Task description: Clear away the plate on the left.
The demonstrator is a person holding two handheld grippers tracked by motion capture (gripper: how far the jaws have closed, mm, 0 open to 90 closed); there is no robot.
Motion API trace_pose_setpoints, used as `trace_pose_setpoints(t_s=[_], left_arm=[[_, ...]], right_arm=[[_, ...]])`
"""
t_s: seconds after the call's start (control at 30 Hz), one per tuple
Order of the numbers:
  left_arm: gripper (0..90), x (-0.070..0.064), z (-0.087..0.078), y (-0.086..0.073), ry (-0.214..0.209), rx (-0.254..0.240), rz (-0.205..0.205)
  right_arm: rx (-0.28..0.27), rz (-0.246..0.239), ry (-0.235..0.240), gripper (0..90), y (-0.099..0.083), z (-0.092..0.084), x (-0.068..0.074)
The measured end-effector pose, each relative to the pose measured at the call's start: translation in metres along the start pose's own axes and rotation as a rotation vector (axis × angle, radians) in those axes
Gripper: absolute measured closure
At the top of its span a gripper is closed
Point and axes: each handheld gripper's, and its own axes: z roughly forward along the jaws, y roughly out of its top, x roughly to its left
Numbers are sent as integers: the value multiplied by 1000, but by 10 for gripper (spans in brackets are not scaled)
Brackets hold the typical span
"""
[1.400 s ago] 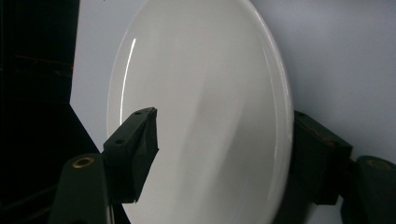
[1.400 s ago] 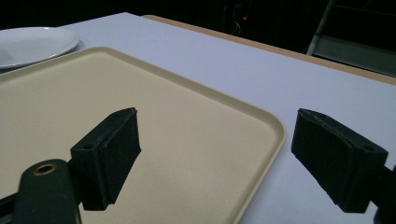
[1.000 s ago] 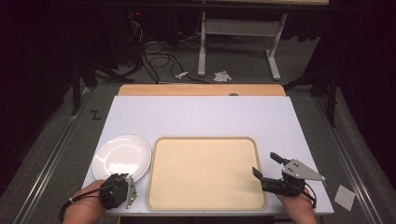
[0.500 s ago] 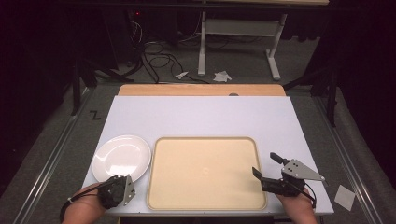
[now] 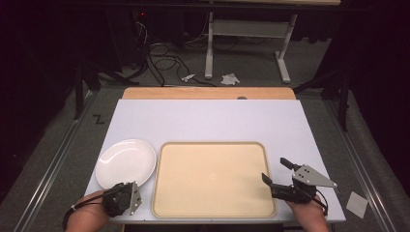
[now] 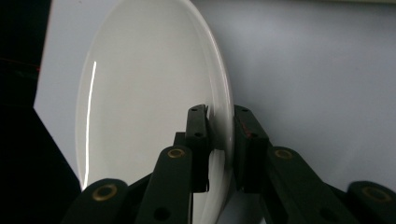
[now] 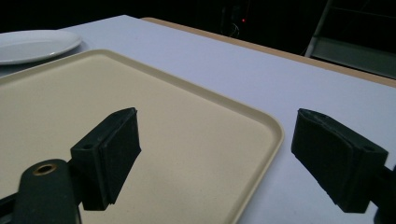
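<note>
Gripping the near rim of the white plate (image 6: 154, 93), the left gripper (image 6: 219, 140) is seen in its own view with one jaw over the plate's upper face and the other on the outer side of the rim. The jaws have just been closing, with the rim between them, and the pads are now drawn in against it, so the plate is held by its edge. In the high view the left gripper (image 5: 126, 192) is found at the near left corner of the white table (image 5: 208, 121), borne by a hand (image 5: 87, 217) that comes in from the bottom edge, and the plate (image 5: 125, 162) lies flat on the table just beyond it, near the left edge.

The plate is set just beside the beige tray (image 5: 212, 179); whether the two touch cannot be told from above. The tray lies in the middle of the near half of the table, its long side running across, and nothing is carried on it.

The right gripper (image 5: 280, 171) is held at the tray's near right corner, its jaws spread wide and nothing between them. In the right gripper view the right gripper (image 7: 215, 158) is seen with one jaw over the tray (image 7: 140, 121) and the other over the bare table (image 7: 280, 93) outside the rim, so that the tray's edge passes between them without being touched. The plate (image 7: 32, 44) is seen far off at the upper left of that view.
</note>
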Motion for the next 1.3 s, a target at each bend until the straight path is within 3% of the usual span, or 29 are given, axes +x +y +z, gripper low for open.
trace_pose_setpoints(t_s=[0.03,0.3,0.43,0.67,0.7,0.83,1.03,1.3], left_arm=[[802,0,-2,1,18,-7,3],[820,0,-4,4,48,15,42],[839,2,-7,5,77,4,34],[861,2,-9,9,111,2,47],[866,2,-10,9,133,-9,60],[870,2,-11,9,135,-6,59],[871,-1,-10,10,144,14,102],[872,3,-13,10,154,-5,75]], right_arm=[[2,1,-1,165,0,0,0],[10,14,-10,165,-1,0,0],[-1,3,-13,165,-1,-2,-1],[4,7,-8,165,0,-1,0],[4,6,-7,165,0,0,0],[2,2,-10,165,0,-1,0],[4,1,-4,165,0,-1,0],[3,-1,-5,165,0,0,-1]])
